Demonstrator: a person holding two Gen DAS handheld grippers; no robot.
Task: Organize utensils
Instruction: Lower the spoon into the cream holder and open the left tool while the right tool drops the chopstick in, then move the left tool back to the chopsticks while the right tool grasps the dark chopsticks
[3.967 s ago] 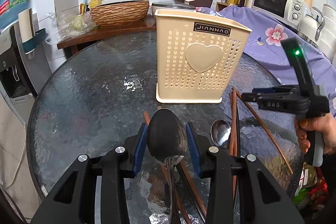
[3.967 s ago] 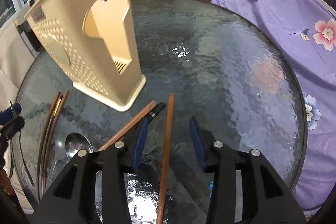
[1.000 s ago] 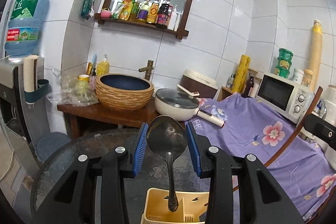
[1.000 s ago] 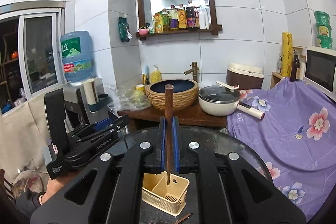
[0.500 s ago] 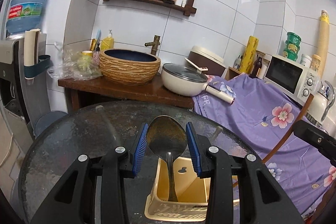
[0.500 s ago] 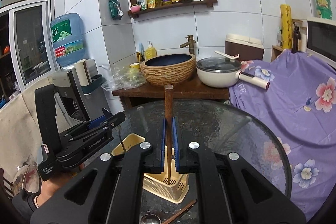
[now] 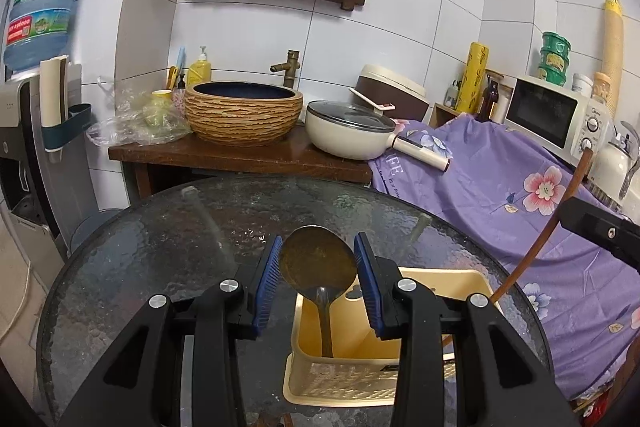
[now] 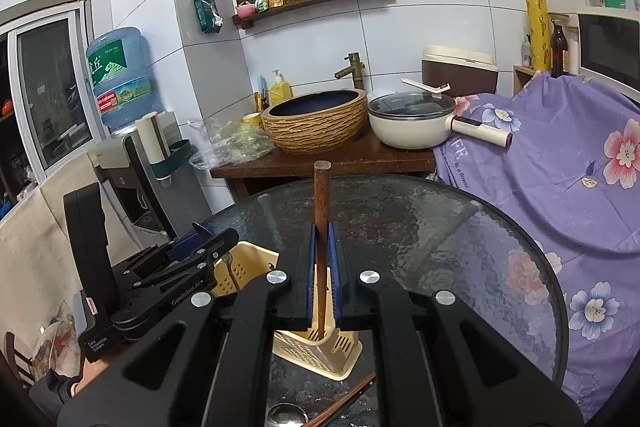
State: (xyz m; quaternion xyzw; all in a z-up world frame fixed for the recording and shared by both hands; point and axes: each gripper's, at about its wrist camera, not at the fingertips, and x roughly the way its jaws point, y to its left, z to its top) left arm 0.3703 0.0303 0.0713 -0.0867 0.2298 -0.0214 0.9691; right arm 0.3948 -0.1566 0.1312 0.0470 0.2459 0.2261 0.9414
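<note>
My left gripper (image 7: pixel 316 267) is shut on a metal spoon (image 7: pixel 318 259). The spoon's bowl sits between the blue pads and its handle hangs down into the beige utensil holder (image 7: pixel 472 281) on the round glass table (image 7: pixel 168 251). My right gripper (image 8: pixel 320 255) is shut on a brown chopstick (image 8: pixel 321 195). It holds the chopstick upright with the lower end inside the holder (image 8: pixel 256 259). The right gripper and chopstick also show in the left wrist view (image 7: pixel 552 223). The left gripper shows at the left of the right wrist view (image 8: pixel 180 263).
A spoon (image 8: pixel 286 415) and loose chopsticks (image 8: pixel 344 401) lie on the glass in front of the holder. A wooden counter (image 7: pixel 240 155) with a woven basin (image 7: pixel 242 111) and a pan (image 7: pixel 348 133) stands behind the table. A purple flowered cloth (image 7: pixel 520 195) is at the right.
Both grippers have come lower over the holder. The spoon handle and the chopstick tip now reach deeper into it.
</note>
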